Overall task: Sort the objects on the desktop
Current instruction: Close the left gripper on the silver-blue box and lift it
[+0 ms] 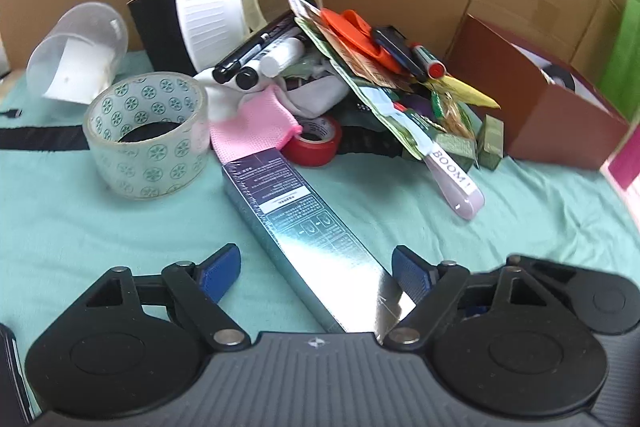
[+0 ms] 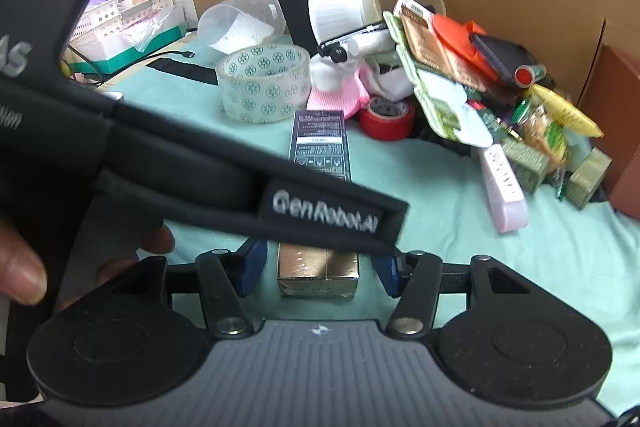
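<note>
In the left wrist view, the left tongs [image 1: 316,273] are spread wide, their blue-padded fingers [image 1: 218,273] standing on either side of a long, foil-wrapped rectangular box with printed text [image 1: 298,227] that lies flat on the mint-green cloth covering the tabletop [image 1: 100,227]; the box runs diagonally between the fingers, its near end passing close to the right pad, though whether the pad touches it cannot be told, while the left pad is clearly apart from it. Just beyond the box's far end lie a pink knitted cloth [image 1: 256,129] and a red roll of tape [image 1: 316,143], and to the left stands a wide roll of clear tape printed with green flower marks [image 1: 148,135]. Behind them a heap holds black markers [image 1: 256,55], an orange plastic piece [image 1: 352,31] and a pale pink tube lettered "BOOM!" [image 1: 456,183], with a brown open cardboard box [image 1: 540,99] to the right. In the right wrist view, the right tongs [image 2: 318,273] are also spread, the same long box [image 2: 320,143] lying lengthwise between their fingers with a gap on each side, its gold-coloured near end facing the camera. A black strap labelled "GenRobot.AI" [image 2: 324,217] crosses in front and hides the box's middle. The patterned clear tape [image 2: 264,83] and red tape [image 2: 386,117] lie beyond.
</note>
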{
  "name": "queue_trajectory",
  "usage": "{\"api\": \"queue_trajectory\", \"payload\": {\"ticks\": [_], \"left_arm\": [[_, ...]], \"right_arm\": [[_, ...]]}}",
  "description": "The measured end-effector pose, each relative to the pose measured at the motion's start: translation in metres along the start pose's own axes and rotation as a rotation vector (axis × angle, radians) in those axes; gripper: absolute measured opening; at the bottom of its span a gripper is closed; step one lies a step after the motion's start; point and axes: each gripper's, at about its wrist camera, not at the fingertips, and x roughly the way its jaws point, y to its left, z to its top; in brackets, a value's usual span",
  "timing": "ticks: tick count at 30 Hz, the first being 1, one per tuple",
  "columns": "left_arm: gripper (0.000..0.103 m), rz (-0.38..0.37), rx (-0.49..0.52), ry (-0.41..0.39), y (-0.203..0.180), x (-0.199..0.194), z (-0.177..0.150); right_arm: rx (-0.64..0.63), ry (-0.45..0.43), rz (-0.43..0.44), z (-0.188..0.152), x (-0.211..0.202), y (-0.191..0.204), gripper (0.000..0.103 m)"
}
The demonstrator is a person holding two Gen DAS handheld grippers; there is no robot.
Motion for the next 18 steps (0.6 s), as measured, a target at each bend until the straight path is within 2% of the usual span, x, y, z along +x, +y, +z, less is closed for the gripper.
{"api": "queue_trajectory", "payload": {"ticks": [3, 4, 5, 6, 7, 9, 12, 17, 18], "left_arm": [[0.085, -0.015, -0.012, 0.003, 0.003, 0.0, 0.0], [0.084, -0.013, -0.007, 0.005, 0.002, -0.001, 0.0], [0.074, -0.024, -0.003, 0.004, 0.001, -0.002, 0.0], [0.068, -0.052, -0.009, 0.004, 0.0, -0.004, 0.0], [0.067, -0.055, -0.013, 0.012, -0.002, -0.004, -0.001], [0.066, -0.05, 0.01, 0.01, -0.01, -0.006, -0.004], [0.065, -0.051, 0.025, 0.013, -0.023, -0.011, -0.01], [0.064, -0.11, 0.063, 0.0, -0.049, -0.027, -0.015], [0.059, -0.126, 0.082, -0.009, -0.056, -0.031, -0.015]], "right_arm": [[-0.022, -0.014, -0.002, -0.004, 0.0, 0.004, 0.057], [-0.022, -0.017, 0.0, -0.005, -0.001, 0.004, 0.052], [-0.027, -0.019, -0.009, -0.005, -0.002, 0.004, 0.047], [-0.032, -0.018, -0.015, -0.005, -0.003, 0.005, 0.046], [-0.028, -0.016, -0.008, -0.006, -0.004, 0.004, 0.04], [-0.01, -0.015, 0.022, -0.007, -0.008, 0.001, 0.039], [0.009, -0.017, 0.022, -0.013, -0.016, -0.002, 0.039], [0.034, -0.039, 0.015, -0.029, -0.044, -0.013, 0.04], [0.038, -0.05, 0.007, -0.033, -0.052, -0.015, 0.04]]}}
